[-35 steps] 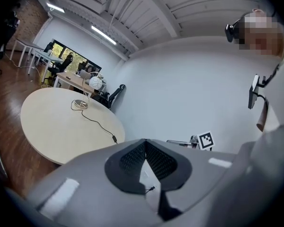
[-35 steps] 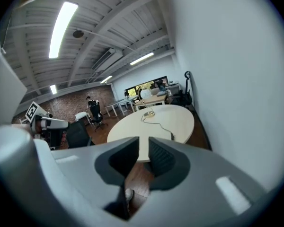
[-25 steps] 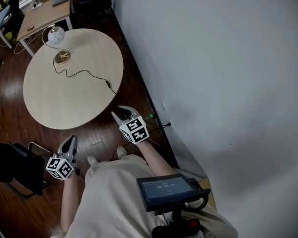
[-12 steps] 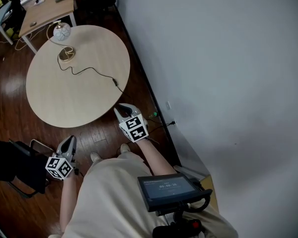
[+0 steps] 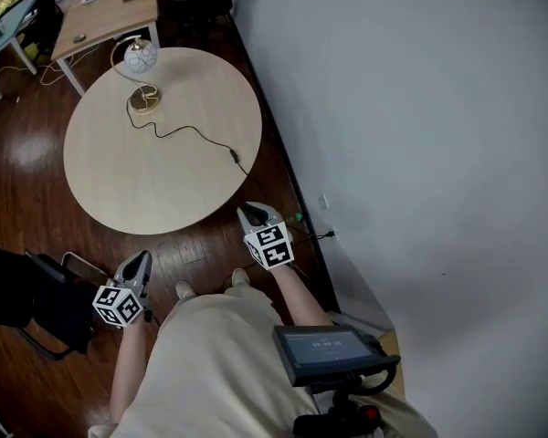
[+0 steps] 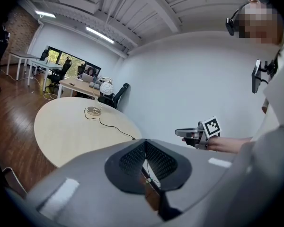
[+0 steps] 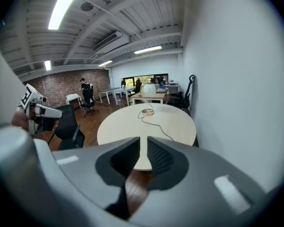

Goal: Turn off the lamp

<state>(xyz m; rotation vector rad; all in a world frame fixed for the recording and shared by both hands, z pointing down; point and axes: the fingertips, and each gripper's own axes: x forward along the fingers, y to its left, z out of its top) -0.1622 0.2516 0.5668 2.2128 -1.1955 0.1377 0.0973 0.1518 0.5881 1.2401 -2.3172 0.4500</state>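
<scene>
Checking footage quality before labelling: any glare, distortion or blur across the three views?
Head view: sharp, little distortion; bright glare on the wood floor left of the round table. Left gripper view: heavy fisheye, dark corners, mosaic patch top right. Right gripper view: same fisheye; ceiling light blown out, far lamp small.

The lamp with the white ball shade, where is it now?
In the head view the lamp stands near the far left edge of the round table, its cord trailing rightward, with a wooden desk just beyond.

No legible text or labels; small screen (image 5: 329,351) at the person's chest, lit figures — too blurred to read
</scene>
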